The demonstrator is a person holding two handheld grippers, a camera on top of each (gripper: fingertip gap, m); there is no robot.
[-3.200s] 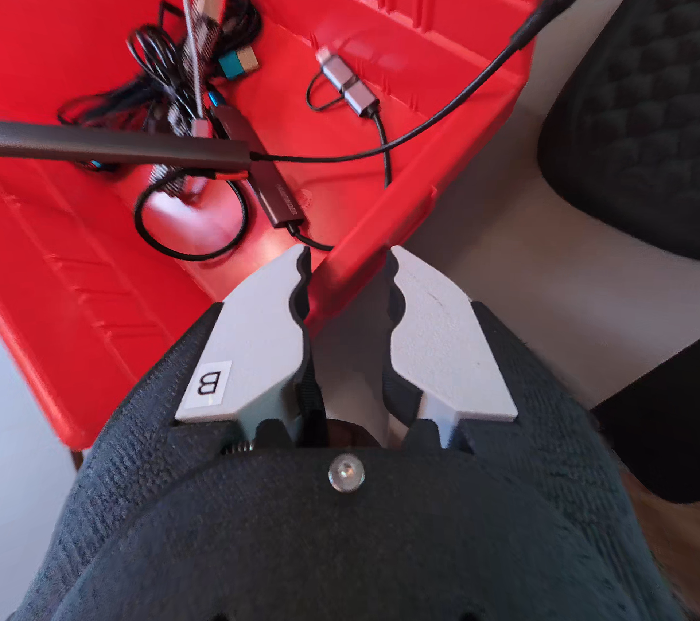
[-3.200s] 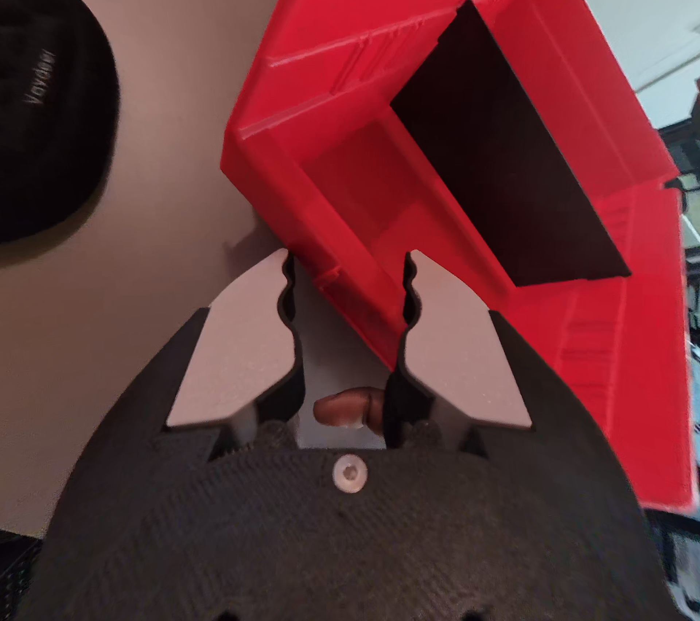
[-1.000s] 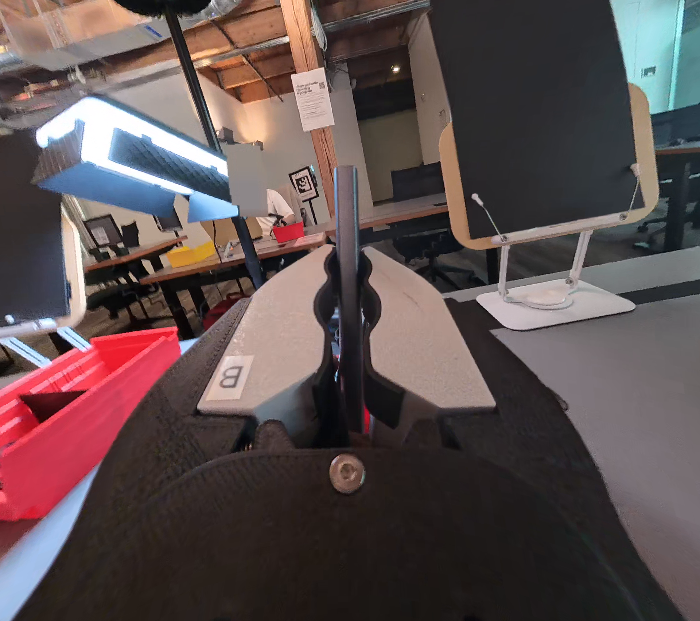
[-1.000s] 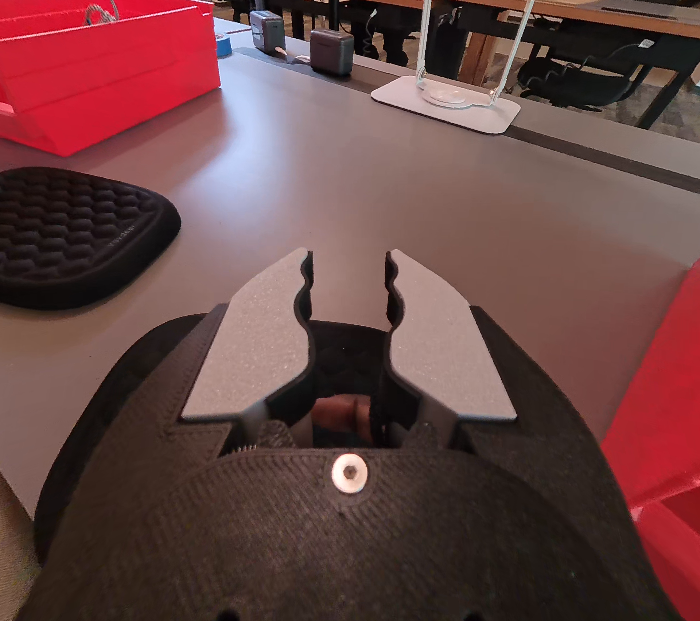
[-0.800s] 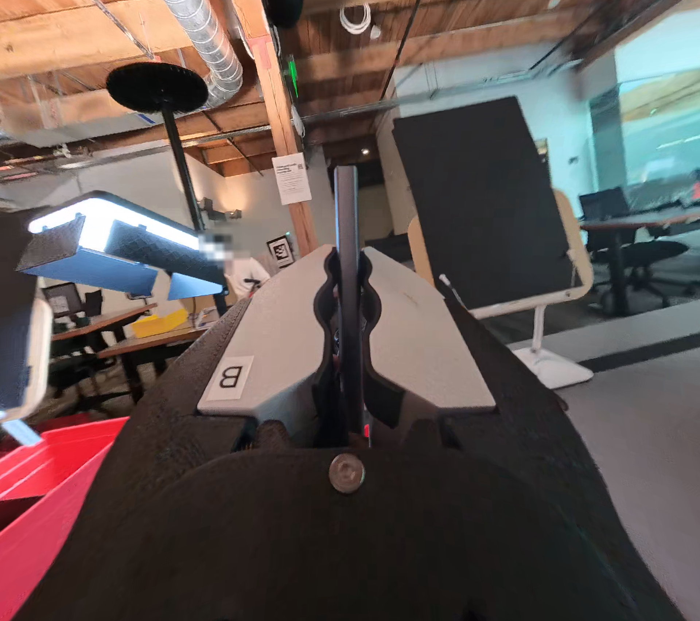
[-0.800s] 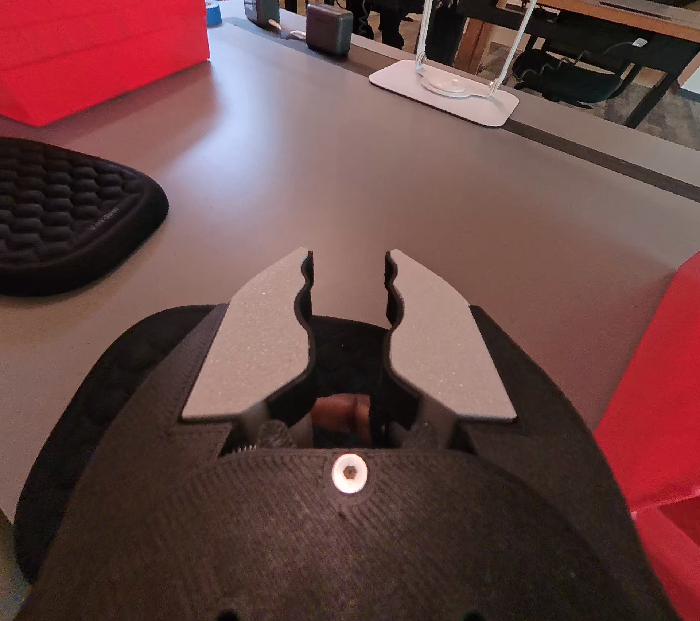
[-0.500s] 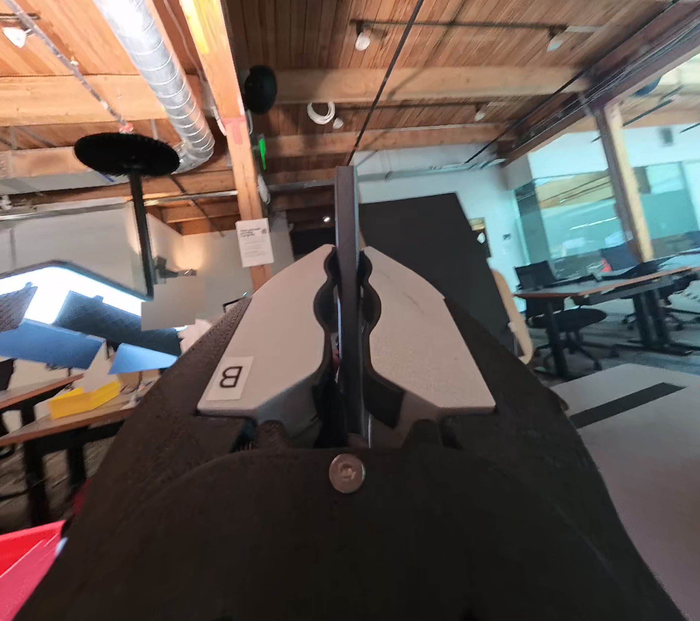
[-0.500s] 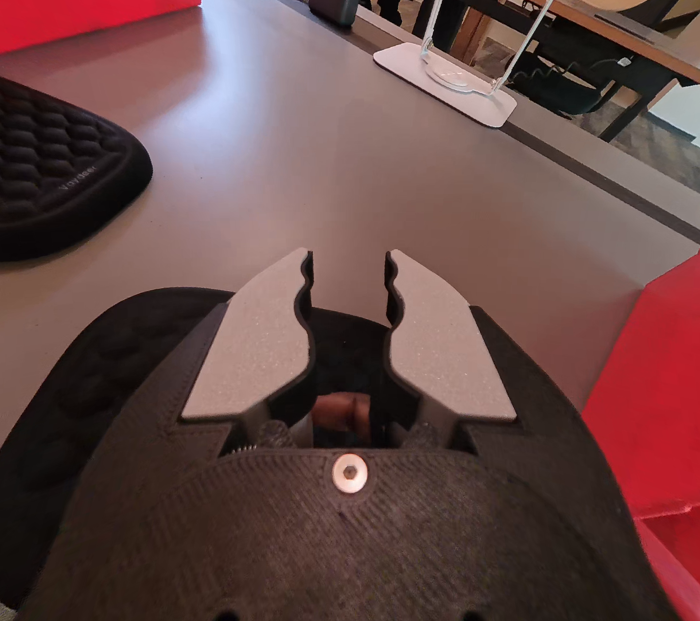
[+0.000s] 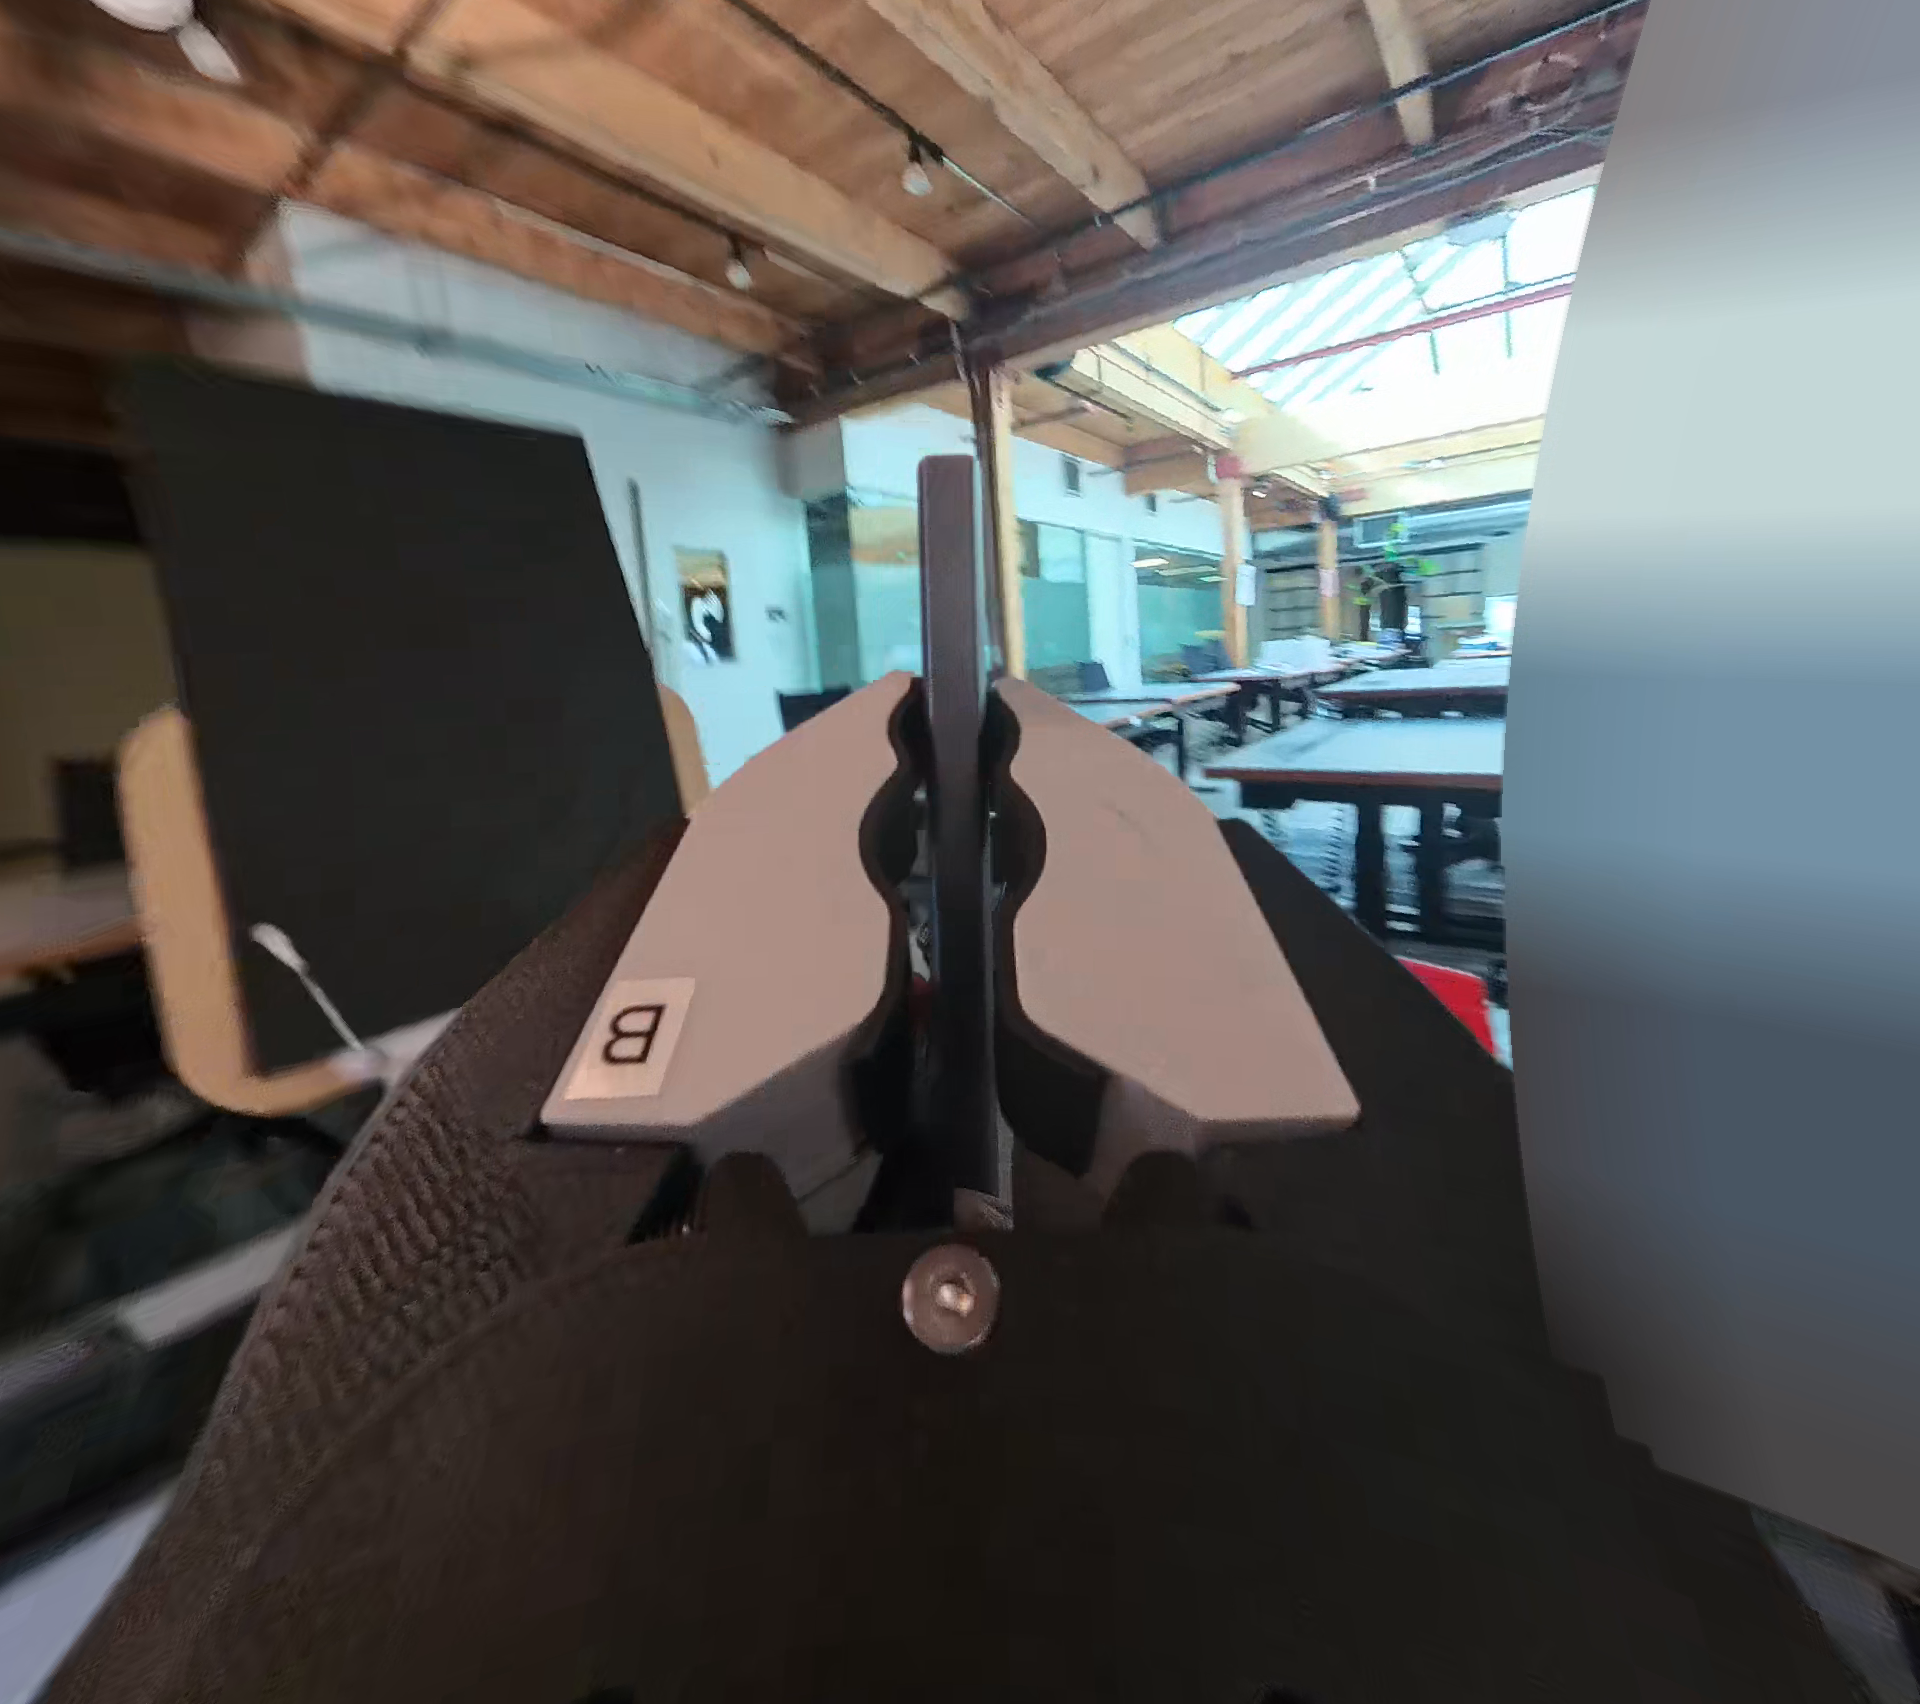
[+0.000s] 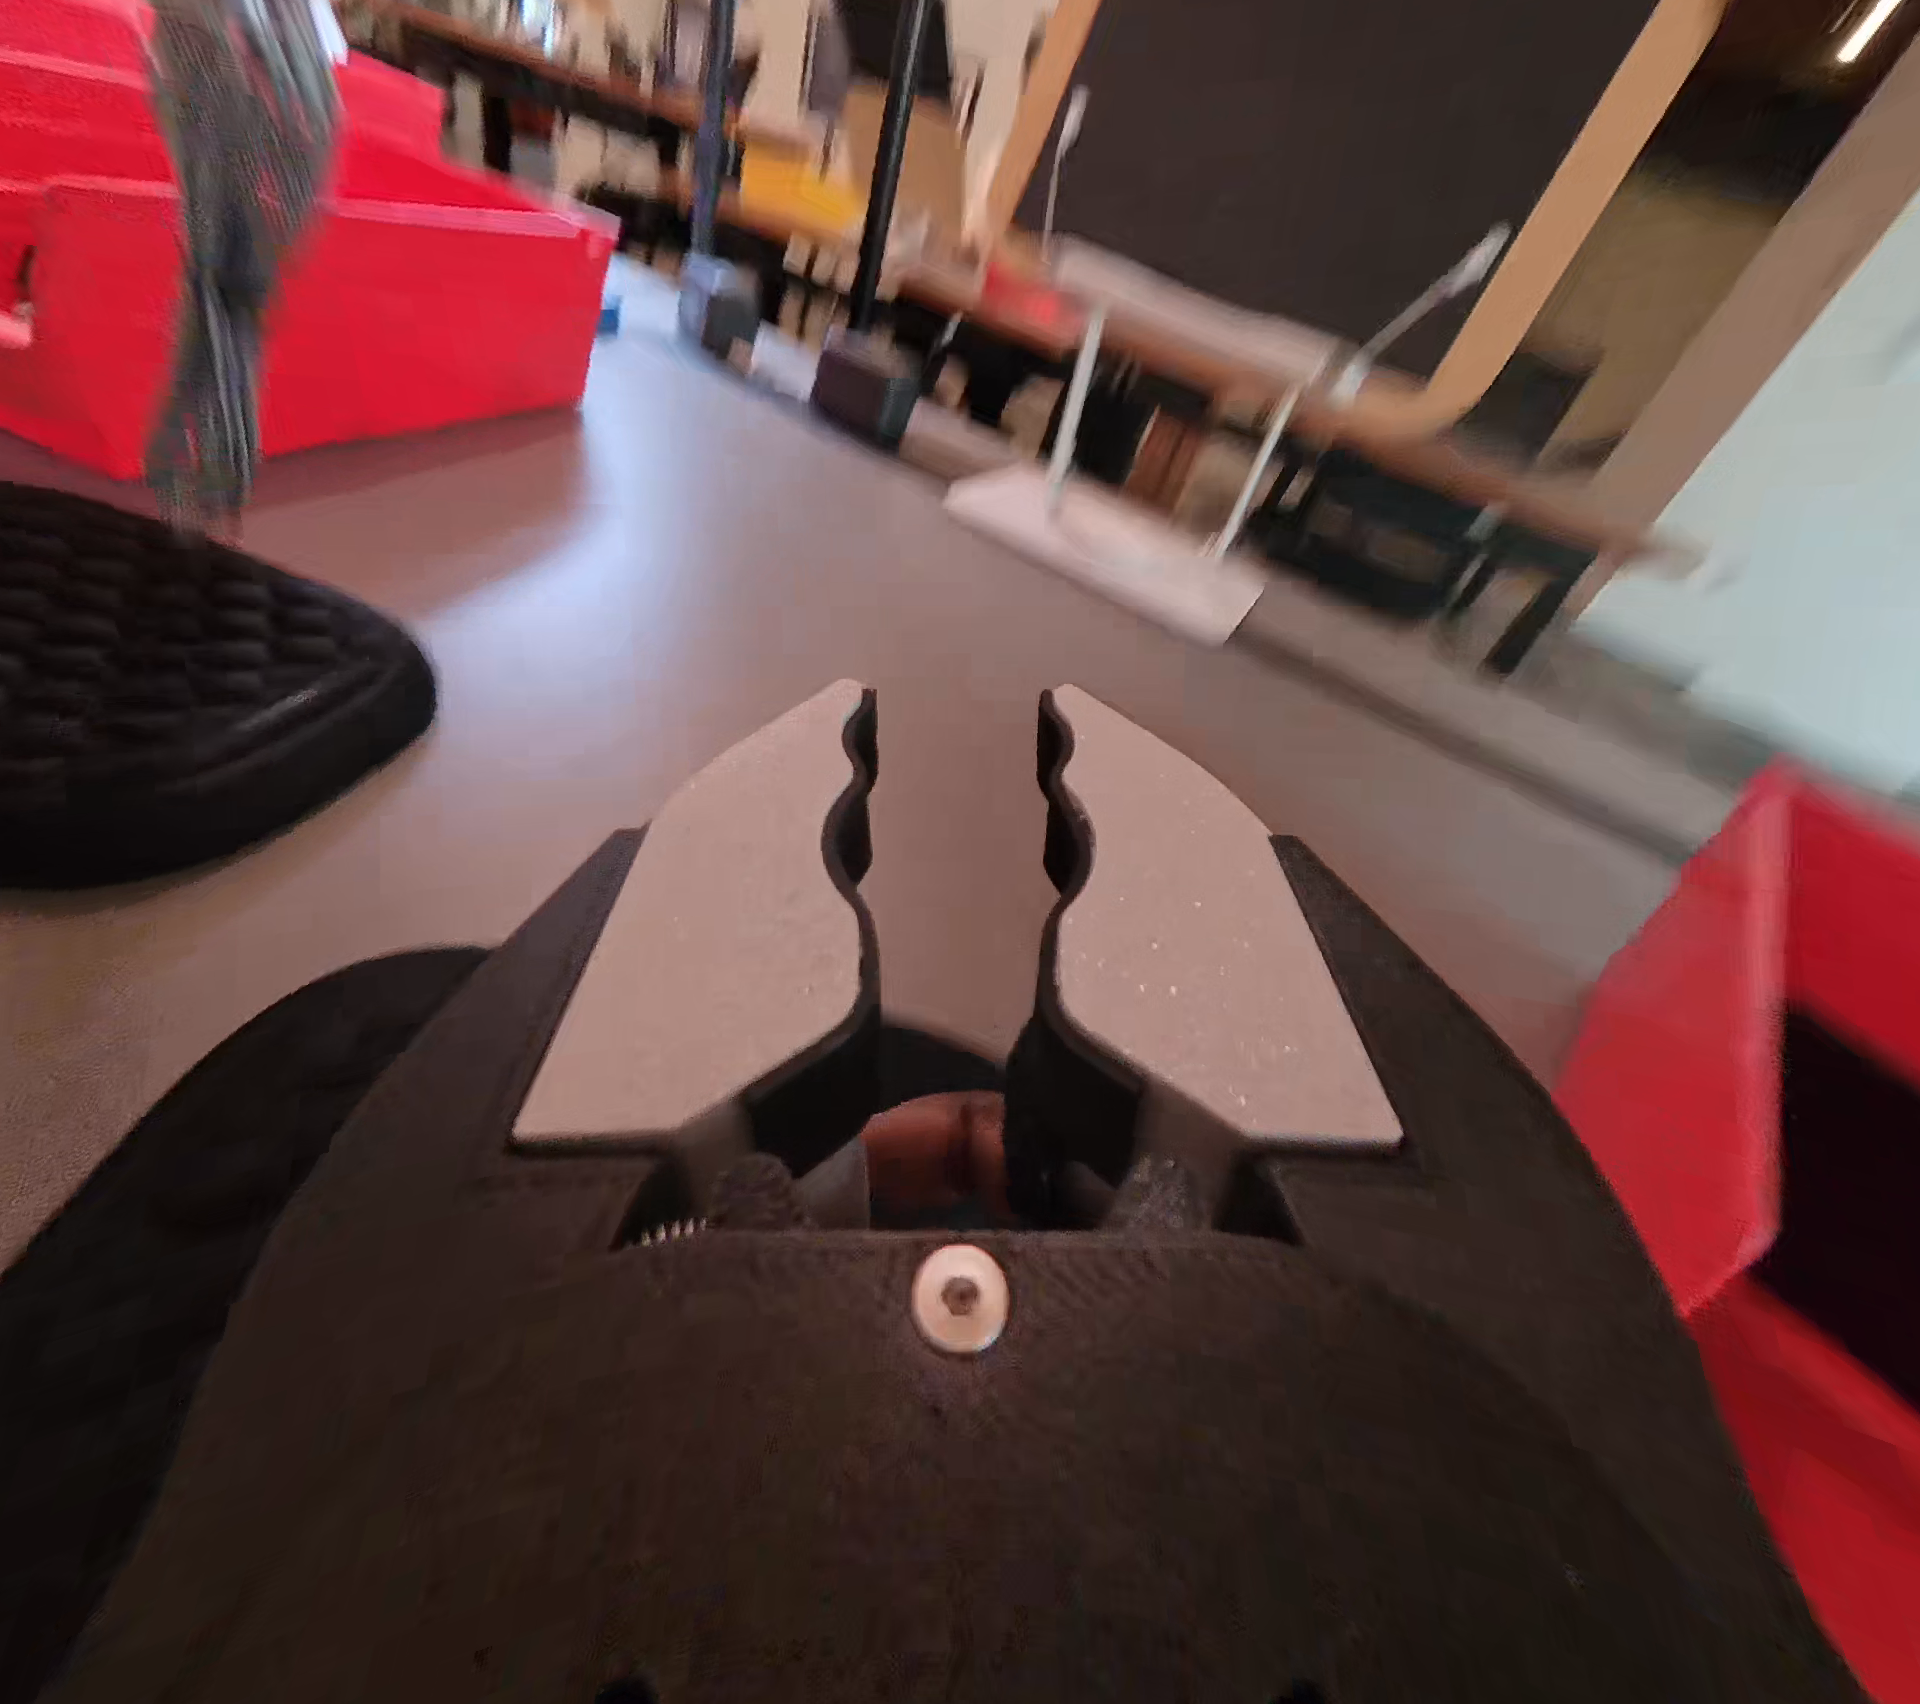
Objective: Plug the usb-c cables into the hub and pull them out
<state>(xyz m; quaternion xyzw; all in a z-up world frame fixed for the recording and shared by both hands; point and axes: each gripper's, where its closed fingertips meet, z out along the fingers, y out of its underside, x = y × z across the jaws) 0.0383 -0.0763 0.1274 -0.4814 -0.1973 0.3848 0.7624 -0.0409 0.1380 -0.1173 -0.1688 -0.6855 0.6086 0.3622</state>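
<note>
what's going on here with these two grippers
A person holds a gripper in each hand. The left gripper is shut on a thin dark slab, probably the hub, raised edge-on toward the ceiling. The right gripper is open and empty, low over the grey table. No cable is plugged in.

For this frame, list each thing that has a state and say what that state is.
left hand-held gripper: shut on the hub, raised and aimed toward the ceiling
hub: a thin dark slab, clamped edge-on, sticking out past the fingertips
right hand-held gripper: open, empty, low over the grey table
black pad: flat on the table
red bin: resting on the table
</note>
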